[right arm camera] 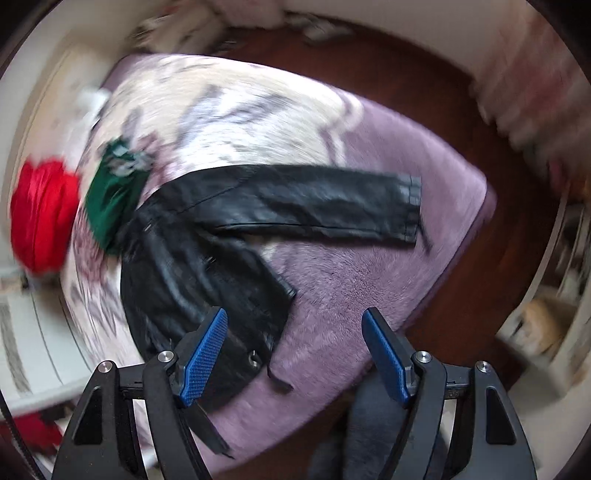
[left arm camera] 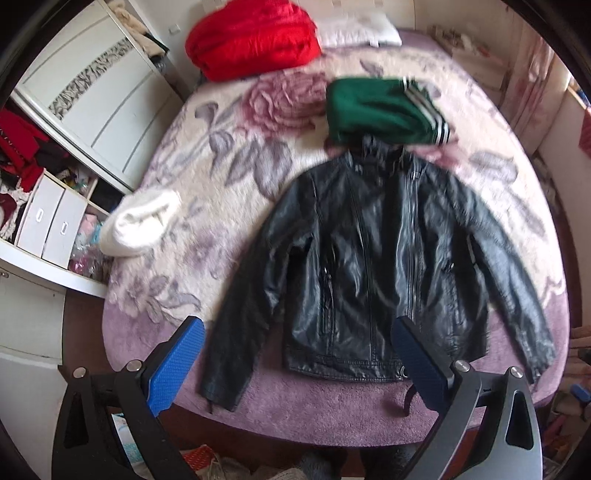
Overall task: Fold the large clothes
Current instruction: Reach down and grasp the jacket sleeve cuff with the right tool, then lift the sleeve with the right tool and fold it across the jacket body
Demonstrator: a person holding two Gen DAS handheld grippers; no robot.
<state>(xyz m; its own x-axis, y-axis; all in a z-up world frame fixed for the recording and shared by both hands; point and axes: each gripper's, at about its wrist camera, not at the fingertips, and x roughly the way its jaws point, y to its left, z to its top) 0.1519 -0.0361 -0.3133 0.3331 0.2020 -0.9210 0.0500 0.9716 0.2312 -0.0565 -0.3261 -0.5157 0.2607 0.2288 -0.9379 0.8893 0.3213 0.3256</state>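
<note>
A black leather jacket [left arm camera: 373, 266] lies spread flat, front up, on the bed, collar away from me and both sleeves out. My left gripper [left arm camera: 299, 325] is open and empty, hovering above the jacket's hem near the bed's front edge. In the right wrist view the jacket [right arm camera: 207, 254] lies at an angle, its one sleeve [right arm camera: 314, 203] stretched out to the right. My right gripper [right arm camera: 295, 317] is open and empty above the jacket's lower corner and the purple blanket. The right view is motion-blurred.
The bed has a floral purple blanket [left arm camera: 229, 162]. On it lie a folded green garment [left arm camera: 380, 110] just beyond the collar, a red bundle [left arm camera: 251, 37], a white pillow [left arm camera: 358, 29] and a white fluffy garment [left arm camera: 140, 221]. A wardrobe with drawers [left arm camera: 55, 221] stands left.
</note>
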